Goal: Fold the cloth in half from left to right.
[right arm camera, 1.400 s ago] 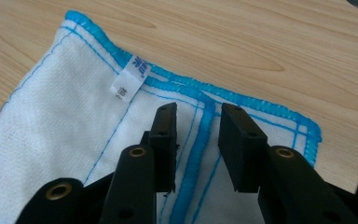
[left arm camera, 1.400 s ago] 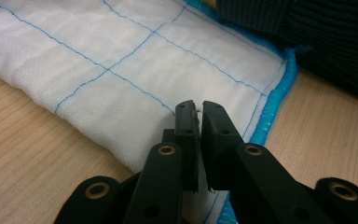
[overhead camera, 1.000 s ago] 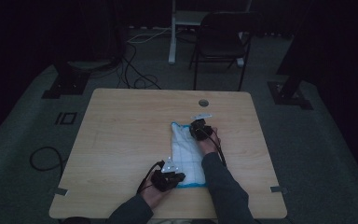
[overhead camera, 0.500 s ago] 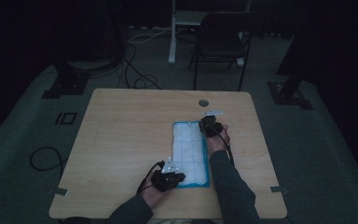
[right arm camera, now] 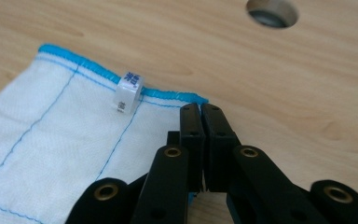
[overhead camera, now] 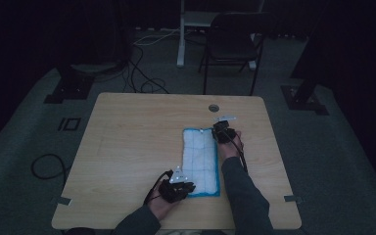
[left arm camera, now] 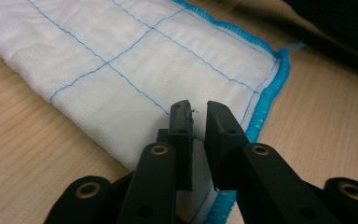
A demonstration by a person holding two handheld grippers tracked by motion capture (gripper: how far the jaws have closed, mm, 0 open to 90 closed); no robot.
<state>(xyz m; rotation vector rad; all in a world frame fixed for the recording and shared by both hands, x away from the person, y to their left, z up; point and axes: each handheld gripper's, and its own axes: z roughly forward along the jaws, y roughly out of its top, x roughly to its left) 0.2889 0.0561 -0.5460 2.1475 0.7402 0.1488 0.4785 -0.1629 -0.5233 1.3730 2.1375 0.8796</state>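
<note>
1. Nearest the person, the left gripper (overhead camera: 185,186) sits at the near corner of the white quilted cloth with blue stitched grid and bright blue hem (overhead camera: 201,161), about six o'clock on the light wooden table (overhead camera: 127,147). Its jaws have just been opening; in the left gripper view a narrow gap shows between the pads, cloth lying under them, nothing pinched.
2. The cloth looks light, soft and floppy, no stiffness of its own, so it should drag and fold readily. The thick hemmed corners look like the surest places to grip.
3. The left forearm comes in low from the table's near edge, gripper pointing toward two o'clock.
4. Farther off, the right gripper (overhead camera: 221,132) is at the cloth's far corner, toward one o'clock; its jaws are clamped on the blue hem, close to the small white label (right arm camera: 128,91).
5. The right arm stretches forward beside the cloth's right edge.
6. Beyond lies the round cable hole (overhead camera: 213,107).
</note>
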